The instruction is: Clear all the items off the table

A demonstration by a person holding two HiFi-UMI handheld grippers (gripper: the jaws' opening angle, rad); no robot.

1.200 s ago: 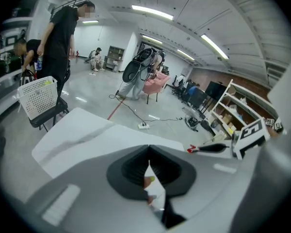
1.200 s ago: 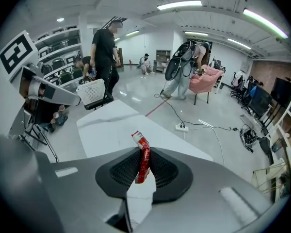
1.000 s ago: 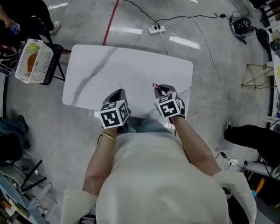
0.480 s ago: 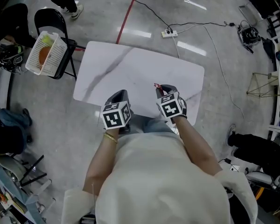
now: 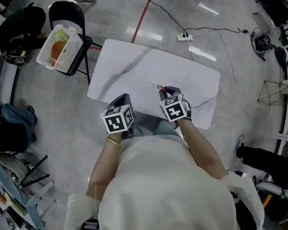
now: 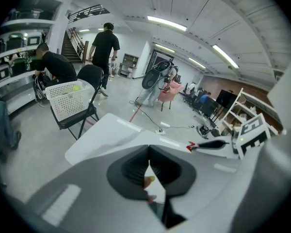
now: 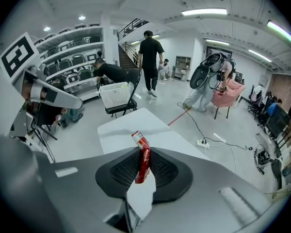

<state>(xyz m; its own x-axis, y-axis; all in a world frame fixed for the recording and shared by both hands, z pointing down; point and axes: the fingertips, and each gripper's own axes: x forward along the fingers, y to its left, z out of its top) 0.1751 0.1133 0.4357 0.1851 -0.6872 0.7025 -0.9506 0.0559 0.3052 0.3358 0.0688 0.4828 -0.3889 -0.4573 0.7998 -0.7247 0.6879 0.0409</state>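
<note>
Industrial lab or workshop: bare polished concrete floor (image 5: pixel 62 123), cables trailing to a power strip (image 5: pixel 185 36), equipment-laden shelving (image 7: pixel 68 45) at left, strip lights (image 6: pixel 167 23) overhead.

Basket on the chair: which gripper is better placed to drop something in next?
Right. The right gripper is clamped on a red packet; the left gripper, though nearer the basket, is shut and looks empty.
</note>
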